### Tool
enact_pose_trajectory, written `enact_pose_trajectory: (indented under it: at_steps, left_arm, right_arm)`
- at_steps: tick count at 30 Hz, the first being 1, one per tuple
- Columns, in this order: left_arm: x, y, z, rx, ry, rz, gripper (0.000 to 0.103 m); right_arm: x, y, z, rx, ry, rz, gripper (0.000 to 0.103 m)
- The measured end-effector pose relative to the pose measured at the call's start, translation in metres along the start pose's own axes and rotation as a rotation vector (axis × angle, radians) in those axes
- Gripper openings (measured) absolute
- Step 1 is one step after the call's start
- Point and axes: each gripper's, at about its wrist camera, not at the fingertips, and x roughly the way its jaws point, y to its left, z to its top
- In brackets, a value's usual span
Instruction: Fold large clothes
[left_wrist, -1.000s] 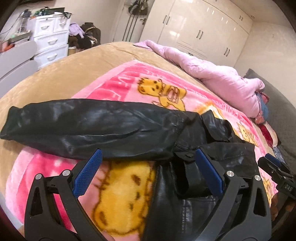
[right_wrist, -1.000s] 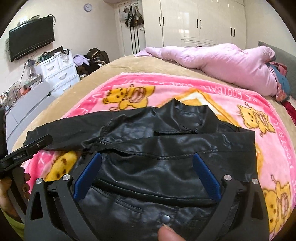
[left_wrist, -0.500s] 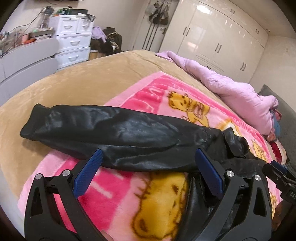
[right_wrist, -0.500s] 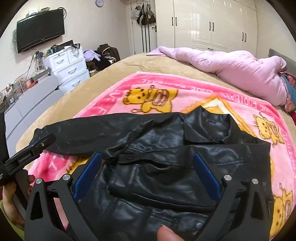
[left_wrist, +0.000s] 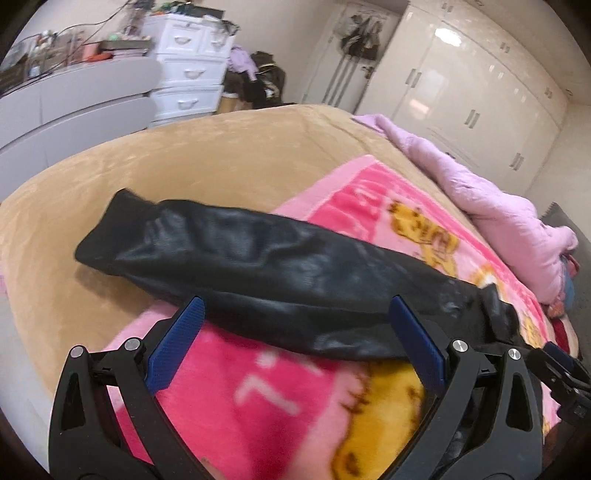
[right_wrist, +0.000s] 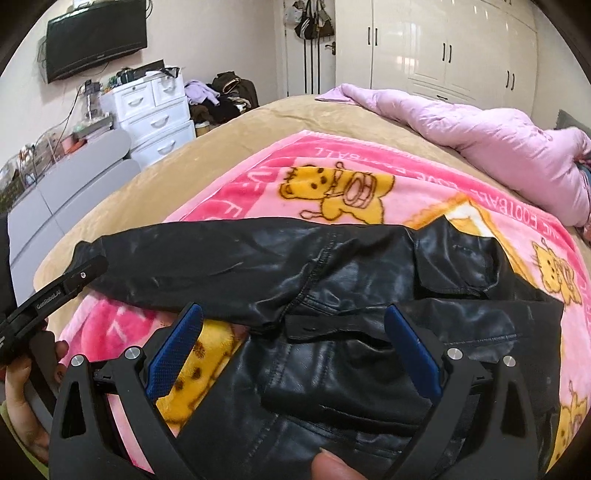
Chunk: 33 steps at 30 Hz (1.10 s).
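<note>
1. Black leather jacket (right_wrist: 332, 295) lies flat on the pink cartoon blanket (right_wrist: 332, 177), which is spread over the tan bed cover (left_wrist: 221, 162).
2. One sleeve (left_wrist: 240, 266) stretches straight out to the left; its cuff end runs past the blanket edge onto the tan cover.
3. Left tongs (left_wrist: 295, 343): spread wide, nothing between the blue pads. They hang just over the near edge of the sleeve; contact can't be judged.
4. Right tongs (right_wrist: 291, 339): also wide apart, holding nothing, poised over the jacket body near the armpit seam and a loose strap.
5. In the right wrist view, the left tongs' tip shows at far left, close to the sleeve cuff, with the person's hand (right_wrist: 22, 387) gripping the handle.
6. A crumpled lilac quilt (right_wrist: 480, 147) sits along the far right side of the bed, well apart from the jacket.
7. Background: white drawer unit (right_wrist: 155, 114), wall TV (right_wrist: 96, 37), white wardrobes (right_wrist: 443, 48).
</note>
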Motion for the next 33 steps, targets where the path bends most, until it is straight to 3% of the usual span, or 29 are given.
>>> enact_pose_trajectory:
  at_steps: [8,11,14,17,19,20,21,24,27,30,33]
  left_arm:
    - [0.011,0.046,0.007,-0.131,0.01,0.059,0.093]
    - [0.019,0.068,0.008,-0.206,0.026,0.087,0.093]
    - [0.031,0.092,0.009,-0.321,0.064,0.027,0.093]
    - [0.044,0.11,0.008,-0.428,0.072,0.014,0.093]
    - [0.046,0.115,0.009,-0.469,0.032,0.01,0.093]
    - [0.045,0.115,0.01,-0.476,0.012,0.016,0.082]
    - [0.044,0.116,0.01,-0.484,-0.009,0.026,0.059]
    - [0.05,0.125,0.009,-0.55,-0.03,0.018,0.034]
    - [0.047,0.128,0.007,-0.59,-0.06,-0.054,0.015]
    - [0.033,0.116,0.012,-0.547,-0.114,-0.085,0.003]
    - [0.015,0.1,0.022,-0.497,-0.171,-0.149,0.0]
  right_arm:
    - [0.026,0.014,0.003,-0.075,0.0,-0.037,0.096]
    - [0.041,0.01,0.003,-0.093,0.018,-0.069,0.07]
    - [0.056,0.001,0.004,-0.083,0.047,-0.087,0.052]
    - [0.072,-0.007,0.008,-0.064,0.07,-0.092,0.04]
    - [0.082,-0.011,0.012,-0.05,0.083,-0.09,0.036]
    - [0.088,-0.012,0.014,-0.04,0.09,-0.087,0.033]
    - [0.093,-0.013,0.016,-0.031,0.095,-0.081,0.032]
    - [0.113,-0.019,0.024,0.012,0.132,-0.061,0.027]
    - [0.131,-0.023,0.026,0.053,0.174,-0.038,0.023]
    - [0.152,-0.022,0.023,0.071,0.238,-0.017,0.021]
    - [0.168,-0.015,0.017,0.045,0.269,-0.035,0.02]
